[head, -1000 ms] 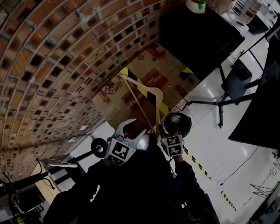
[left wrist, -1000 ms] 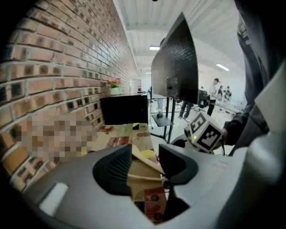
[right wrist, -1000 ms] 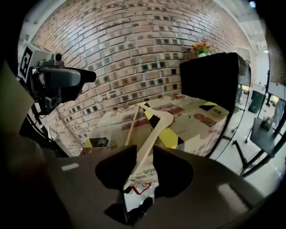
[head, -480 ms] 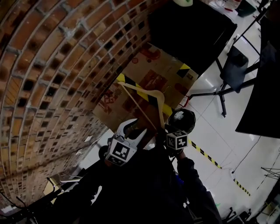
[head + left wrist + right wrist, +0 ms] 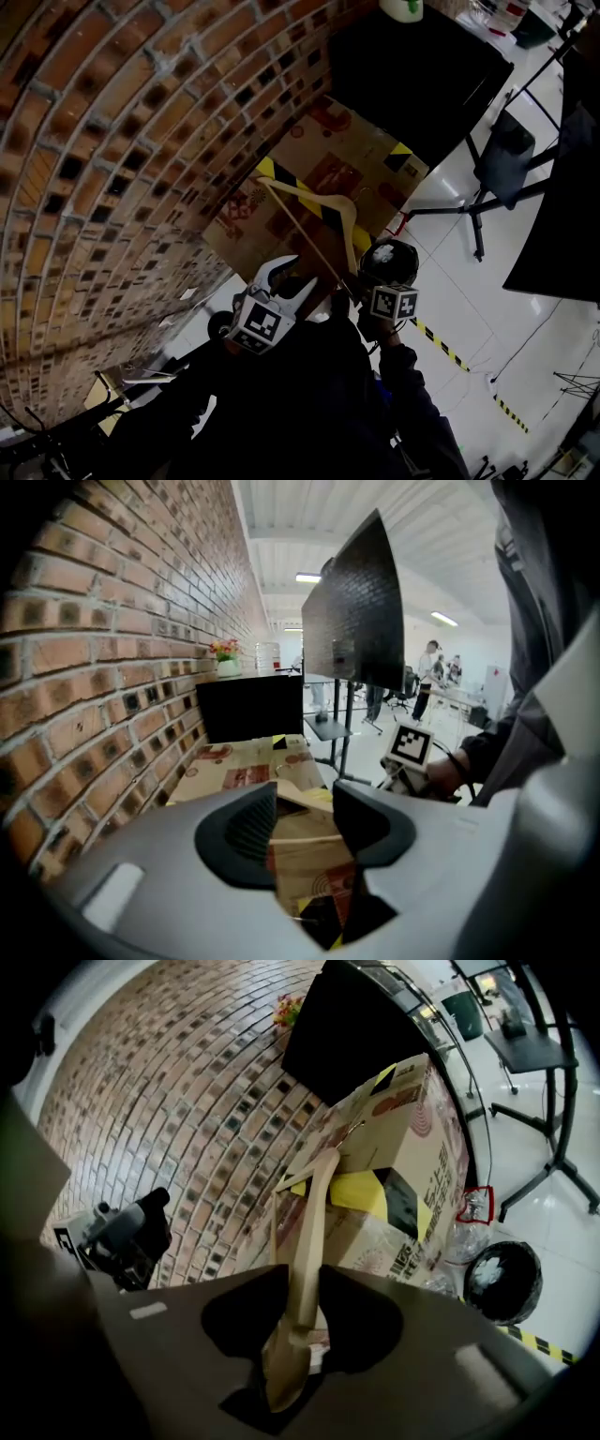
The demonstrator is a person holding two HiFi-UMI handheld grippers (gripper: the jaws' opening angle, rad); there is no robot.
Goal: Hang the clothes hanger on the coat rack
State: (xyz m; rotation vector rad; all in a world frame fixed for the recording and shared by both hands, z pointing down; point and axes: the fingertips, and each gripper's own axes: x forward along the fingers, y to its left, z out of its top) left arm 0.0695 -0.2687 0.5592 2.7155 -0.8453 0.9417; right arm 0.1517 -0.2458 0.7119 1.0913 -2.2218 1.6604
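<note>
the right tongs (image 5: 356,281) (image 5: 302,1312) hold the wooden clothes hanger (image 5: 319,199) (image 5: 309,1232) by the end of one arm, and their jaws are closing on it, with that arm pressed between both pads. the rest of the hanger stands up and away from the tongs, in the air over the top of a printed cardboard box (image 5: 319,159) (image 5: 394,1147) that sits against the brick wall (image 5: 122,141); from the head view it is hard to tell whether the far end touches the box. the left tongs (image 5: 289,277) (image 5: 305,817) hover just beside the right ones, on their left, with the jaws spread wide and nothing gripped; through the gap only the box top shows. both tongs point slantwise down toward the box. a round black bin (image 5: 389,258) (image 5: 502,1279) stands on the pale floor just beside the right tongs, near a strip of black and yellow tape (image 5: 441,349). behind the box is a black desk (image 5: 412,66) against the wall, and a dark stand on thin legs (image 5: 478,206) is off to the right.
</note>
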